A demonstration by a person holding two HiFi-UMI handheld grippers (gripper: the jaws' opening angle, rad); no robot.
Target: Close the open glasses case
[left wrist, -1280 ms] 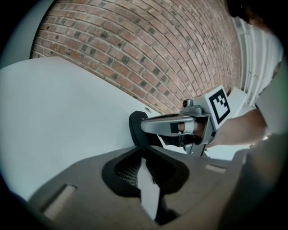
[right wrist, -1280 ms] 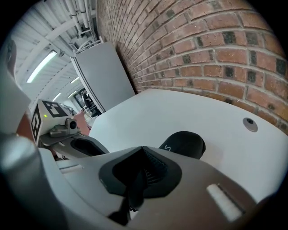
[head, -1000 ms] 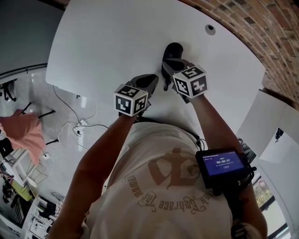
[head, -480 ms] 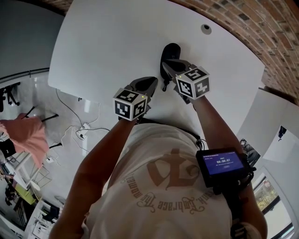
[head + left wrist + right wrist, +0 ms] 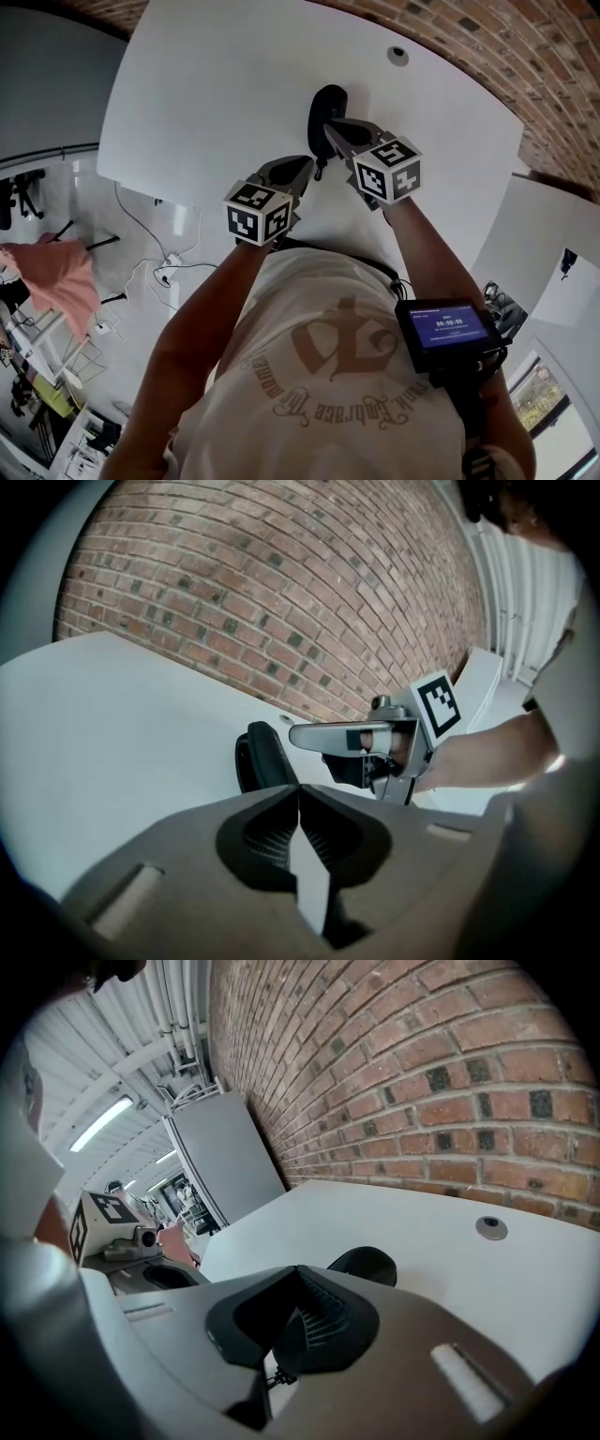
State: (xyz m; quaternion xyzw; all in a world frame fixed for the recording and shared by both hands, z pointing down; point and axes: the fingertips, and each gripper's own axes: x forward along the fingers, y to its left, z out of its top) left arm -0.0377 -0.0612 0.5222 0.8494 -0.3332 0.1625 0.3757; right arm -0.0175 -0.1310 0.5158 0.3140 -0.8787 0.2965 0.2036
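The left tongs (image 5: 299, 797) and right tongs (image 5: 298, 1281) are closed and empty, near the black glasses case (image 5: 327, 105) on the counter (image 5: 206, 94); probably light, stiff, slippery, best pressed at the lid edge

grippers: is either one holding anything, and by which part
Nothing is held. The left gripper and the right gripper are both shut and empty; the case lies on the table beyond their tips.
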